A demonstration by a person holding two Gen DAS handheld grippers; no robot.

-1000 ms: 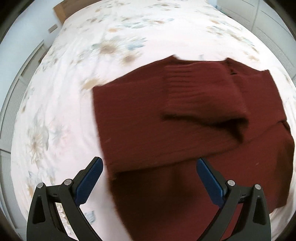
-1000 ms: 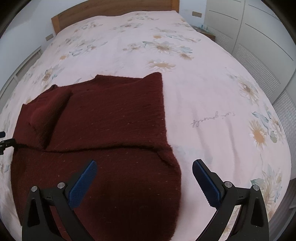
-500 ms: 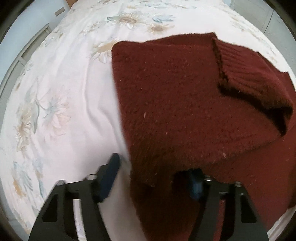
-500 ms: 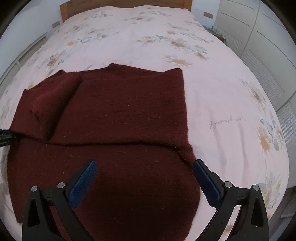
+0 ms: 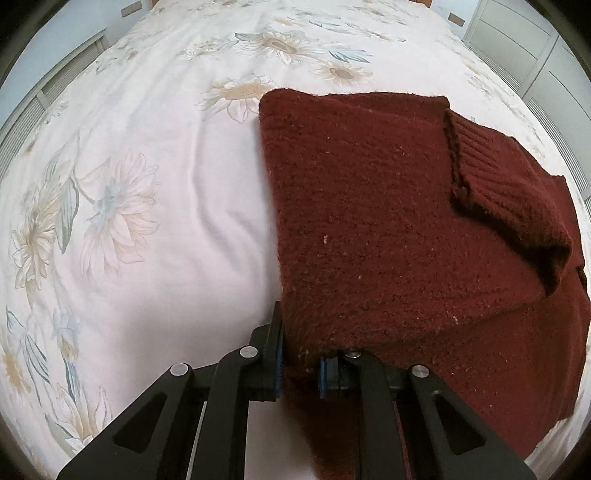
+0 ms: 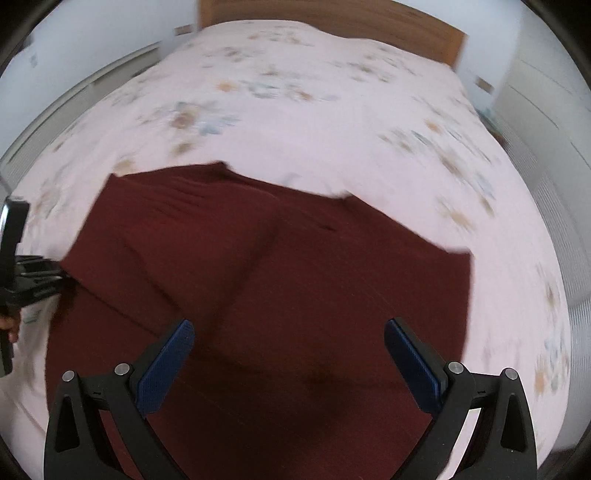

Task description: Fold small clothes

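A dark red knitted sweater (image 5: 388, 229) lies partly folded on the floral bedsheet (image 5: 147, 166), with a ribbed cuff (image 5: 491, 173) folded over its right side. My left gripper (image 5: 299, 363) is shut on the sweater's left edge, near its lower corner. In the right wrist view the sweater (image 6: 295, 280) fills the middle, blurred by motion. My right gripper (image 6: 288, 350) is open and empty above the sweater. The left gripper (image 6: 22, 280) shows at the far left of that view, at the sweater's edge.
The bed has a wooden headboard (image 6: 332, 22) at the far end. White wardrobe doors (image 6: 546, 110) stand to the right of the bed. A wall with panelling (image 5: 55, 66) runs along the left.
My left gripper moved in and closed on the sweater's left edge. My right gripper, still open, swung over the sweater; its view is now blurred.
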